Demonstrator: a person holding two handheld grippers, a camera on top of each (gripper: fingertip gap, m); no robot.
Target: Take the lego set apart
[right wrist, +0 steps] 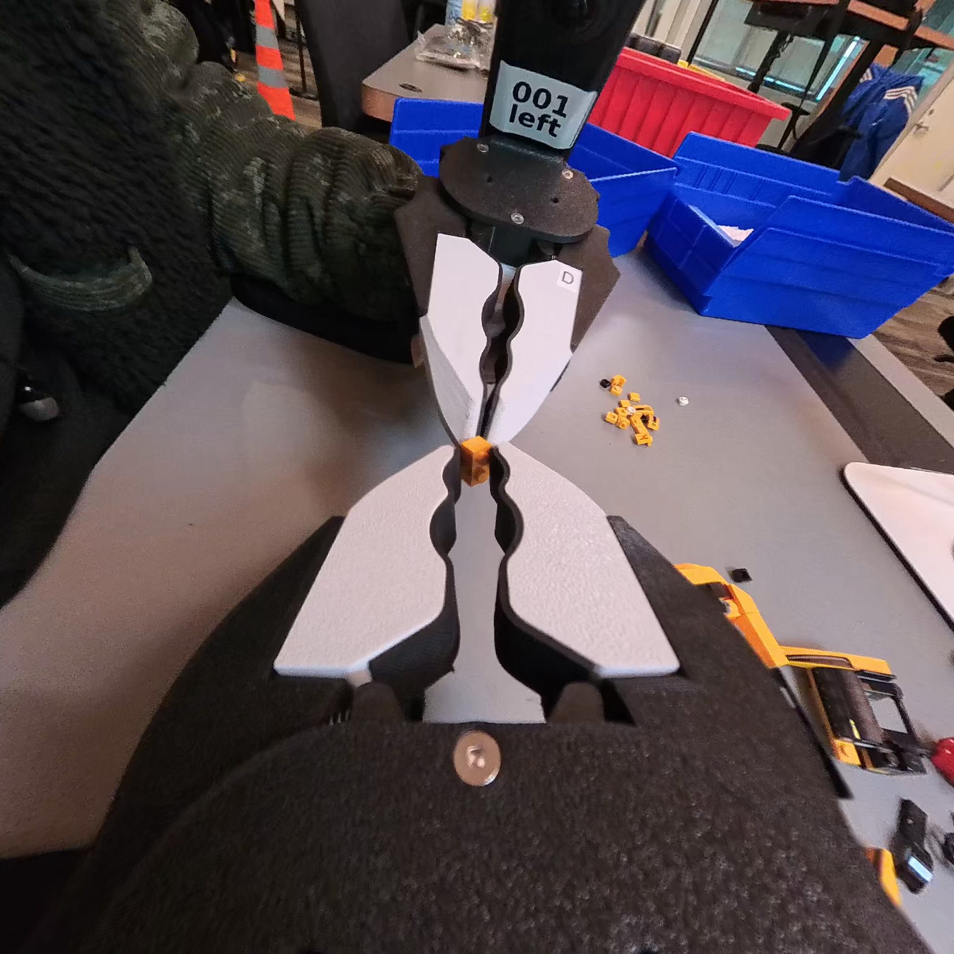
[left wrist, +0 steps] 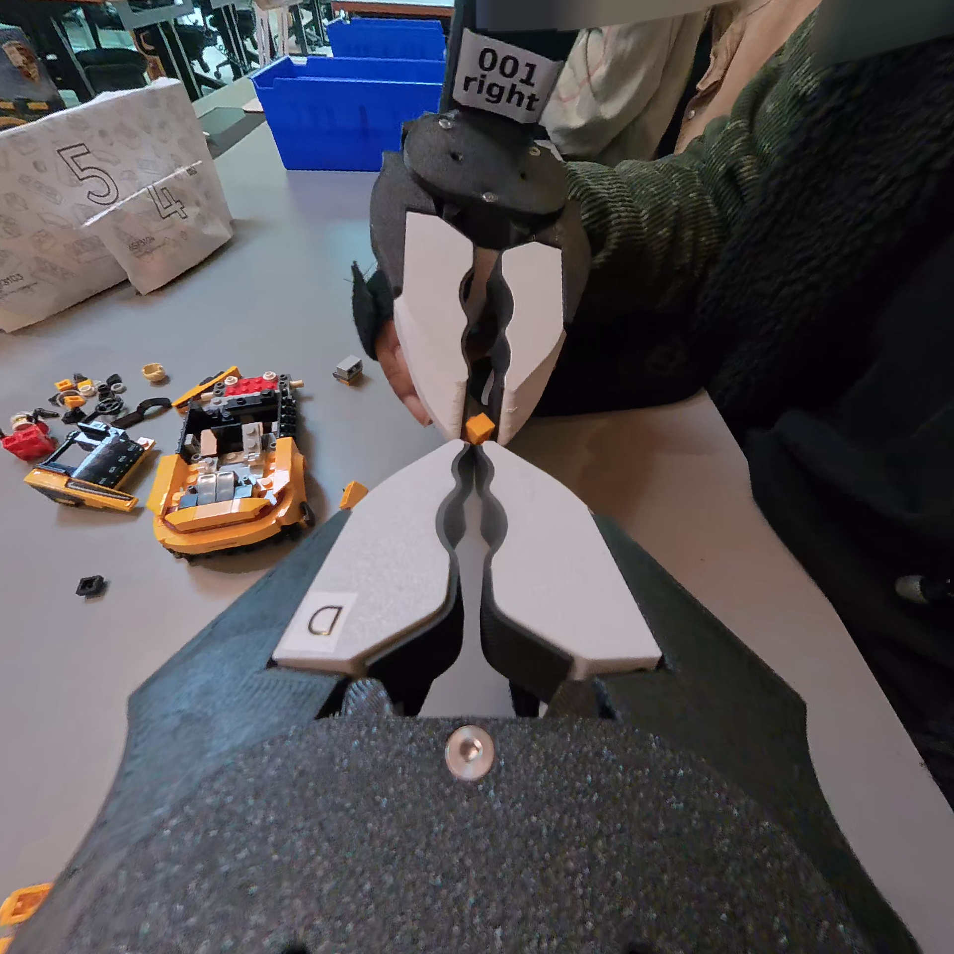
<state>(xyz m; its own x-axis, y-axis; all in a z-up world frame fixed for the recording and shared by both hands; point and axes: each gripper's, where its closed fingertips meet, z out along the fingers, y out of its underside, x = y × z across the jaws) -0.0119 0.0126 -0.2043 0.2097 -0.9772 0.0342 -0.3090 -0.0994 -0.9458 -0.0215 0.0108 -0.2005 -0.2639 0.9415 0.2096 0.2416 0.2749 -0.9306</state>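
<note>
Nearest the right wrist camera, the right tool (right wrist: 474,457) was nearly closed, its tips pinching a small orange brick (right wrist: 475,466) held up above the desk (right wrist: 268,464). Directly opposite, the left tool (right wrist: 484,432) met it tip to tip, its tips pressed together at the far end of the same brick; whether it truly gripped the brick or only touched it could not be told. In the left wrist view the left tool (left wrist: 474,448) looked fully closed, with the brick (left wrist: 479,427) caught mostly between the tips of the right tool (left wrist: 477,420). Held this way, in the air between two opposed tools, the piece seemed set up to be pulled or twisted apart.

Farther off on the desk lay the half-stripped orange car (left wrist: 229,475), a detached roof section (left wrist: 88,472) and scattered black and red parts (left wrist: 77,400) beside it. A small heap of orange bits (right wrist: 632,415) sat apart, likely a sorting spot. Beyond stood blue bins (right wrist: 805,258) and paper bags (left wrist: 103,196).
</note>
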